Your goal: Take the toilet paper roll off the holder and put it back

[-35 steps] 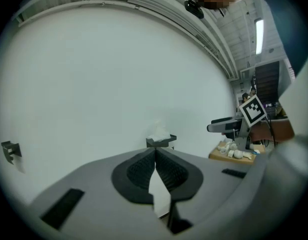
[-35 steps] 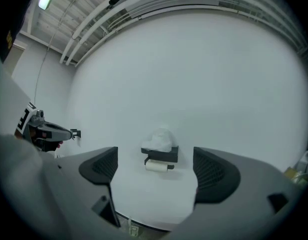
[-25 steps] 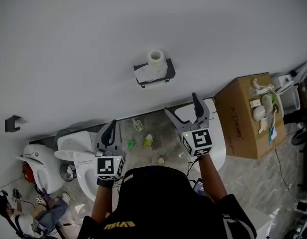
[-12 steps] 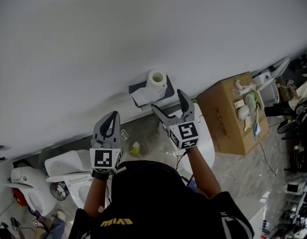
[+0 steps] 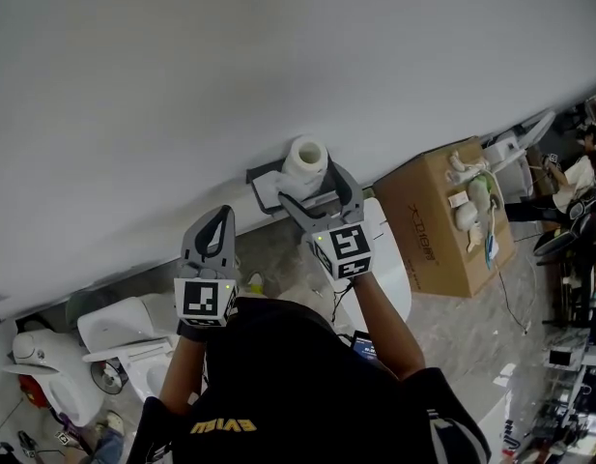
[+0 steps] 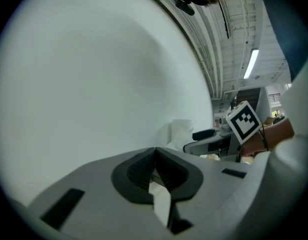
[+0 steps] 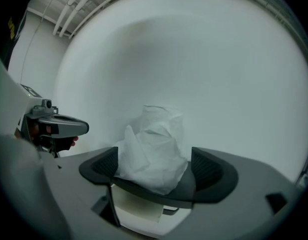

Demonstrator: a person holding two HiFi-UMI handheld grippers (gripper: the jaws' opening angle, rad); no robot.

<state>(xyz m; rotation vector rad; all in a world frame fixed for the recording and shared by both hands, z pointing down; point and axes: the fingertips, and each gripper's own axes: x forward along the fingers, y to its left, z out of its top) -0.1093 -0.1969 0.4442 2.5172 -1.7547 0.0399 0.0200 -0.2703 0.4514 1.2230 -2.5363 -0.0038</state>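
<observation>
The white toilet paper roll (image 5: 305,156) stands on end on a dark holder (image 5: 260,173) fixed to the pale wall, its hollow core opening upward. Its outer paper is crumpled and bulging (no neat tail). It sits between the right gripper's (image 5: 309,184) spread fingers.

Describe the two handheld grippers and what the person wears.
Both the left gripper and right gripper have grey, curved tapering jaws with black ribbed pads. Each carries a white cube with black square markers. The person wears a black top with yellow lettering.
</observation>
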